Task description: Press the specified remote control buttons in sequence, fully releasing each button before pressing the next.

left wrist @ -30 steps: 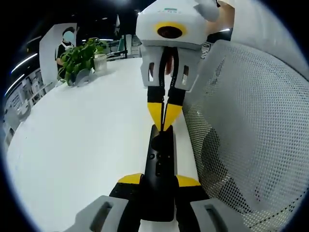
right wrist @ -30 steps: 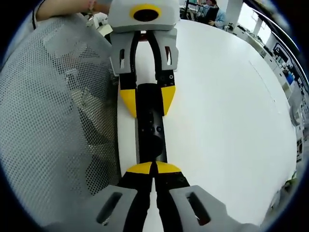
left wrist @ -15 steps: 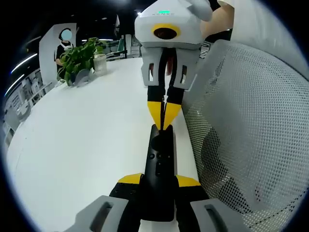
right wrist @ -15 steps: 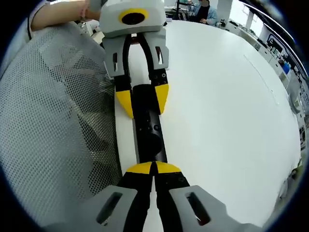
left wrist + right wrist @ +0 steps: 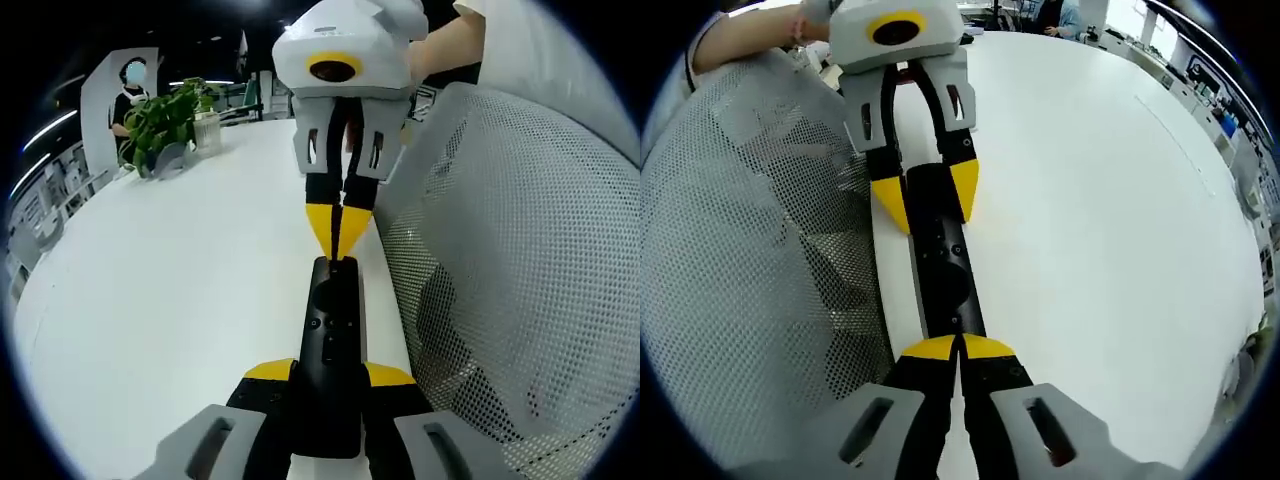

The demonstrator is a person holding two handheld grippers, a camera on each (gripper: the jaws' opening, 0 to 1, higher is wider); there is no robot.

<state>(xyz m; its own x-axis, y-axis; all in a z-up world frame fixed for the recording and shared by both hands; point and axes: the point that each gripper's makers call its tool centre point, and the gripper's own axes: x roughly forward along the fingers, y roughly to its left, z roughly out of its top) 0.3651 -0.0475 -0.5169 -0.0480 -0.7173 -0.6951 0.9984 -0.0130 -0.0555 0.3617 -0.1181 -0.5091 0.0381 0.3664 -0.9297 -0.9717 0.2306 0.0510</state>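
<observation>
We're mid-sequence: left gripper (image 5: pixel 330 385) pinches the remote (image 5: pixel 333 330) along the table's (image 5: pixel 180 300) near edge, right gripper (image 5: pixel 958 347), fingers pressed together, tip at its end; presses done can't be told.

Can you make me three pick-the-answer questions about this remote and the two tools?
1. Where is the plant?
A. at the table's far edge
B. on the remote
C. in the left tool

2. What colour are the tool tips?
A. red
B. yellow
C. green

3. How is the right tool?
A. wide open
B. shut, tips at the remote's end
C. holding a cup

Answers: 1 A, it stands far back on the white table. 2 B, both tools have yellow tips. 3 B, its tips meet at the black remote's end, while the left tool clamps the other end.
</observation>
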